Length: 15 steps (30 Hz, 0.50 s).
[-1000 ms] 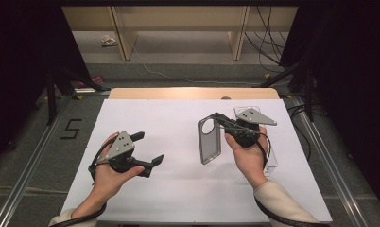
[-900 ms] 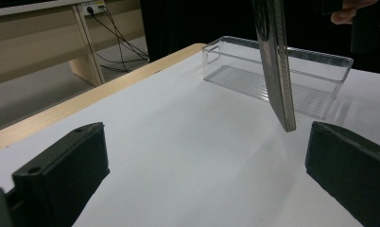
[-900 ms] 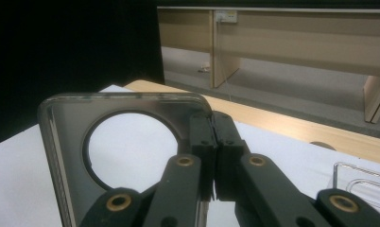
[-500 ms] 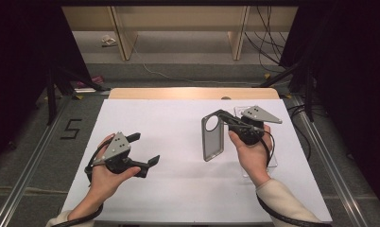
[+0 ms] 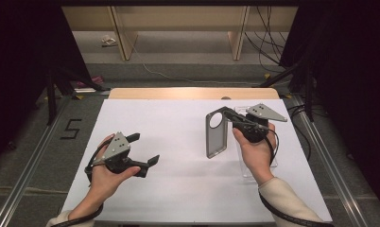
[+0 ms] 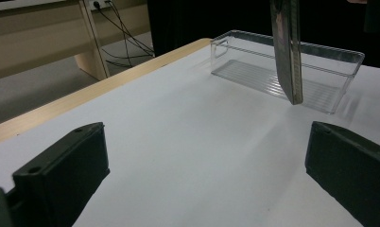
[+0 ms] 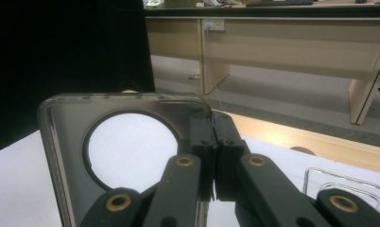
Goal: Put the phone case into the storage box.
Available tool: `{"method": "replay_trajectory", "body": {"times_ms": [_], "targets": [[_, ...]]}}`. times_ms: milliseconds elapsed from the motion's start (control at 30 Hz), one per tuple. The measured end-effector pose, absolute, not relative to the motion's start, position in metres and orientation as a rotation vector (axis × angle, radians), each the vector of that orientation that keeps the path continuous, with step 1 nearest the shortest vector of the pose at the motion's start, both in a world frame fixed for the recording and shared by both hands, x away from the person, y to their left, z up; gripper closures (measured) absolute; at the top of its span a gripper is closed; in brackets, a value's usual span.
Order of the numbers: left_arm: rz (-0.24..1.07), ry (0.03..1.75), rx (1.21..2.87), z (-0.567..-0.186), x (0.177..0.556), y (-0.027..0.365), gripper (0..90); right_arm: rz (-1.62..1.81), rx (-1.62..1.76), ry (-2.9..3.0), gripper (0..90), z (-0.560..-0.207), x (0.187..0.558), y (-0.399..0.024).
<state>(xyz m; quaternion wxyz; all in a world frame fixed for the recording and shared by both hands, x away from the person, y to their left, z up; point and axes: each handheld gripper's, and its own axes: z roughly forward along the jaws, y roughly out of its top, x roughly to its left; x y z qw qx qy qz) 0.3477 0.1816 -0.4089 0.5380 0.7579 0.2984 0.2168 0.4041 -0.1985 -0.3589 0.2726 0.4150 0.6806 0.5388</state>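
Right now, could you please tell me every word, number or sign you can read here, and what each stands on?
"5": dark numeral on the floor left of the table.
No readable text on the phone case, the clear tray or either gripper.

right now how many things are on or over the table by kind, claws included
claws: 2, left claw open and empty, right claw shut on the case
phone case: 1, grey, held off the table
clear tray: 1
total: 4
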Motion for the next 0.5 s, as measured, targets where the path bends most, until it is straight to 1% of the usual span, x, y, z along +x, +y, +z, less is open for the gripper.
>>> {"method": "replay_trajectory", "body": {"times_ms": [500], "targets": [[0.516, 0.712, 1.805, -0.41, 0.349, 0.182, 0.0, 1.443, 1.138, 1.788, 89.2, -0.352, 0.407, -0.211]]}}
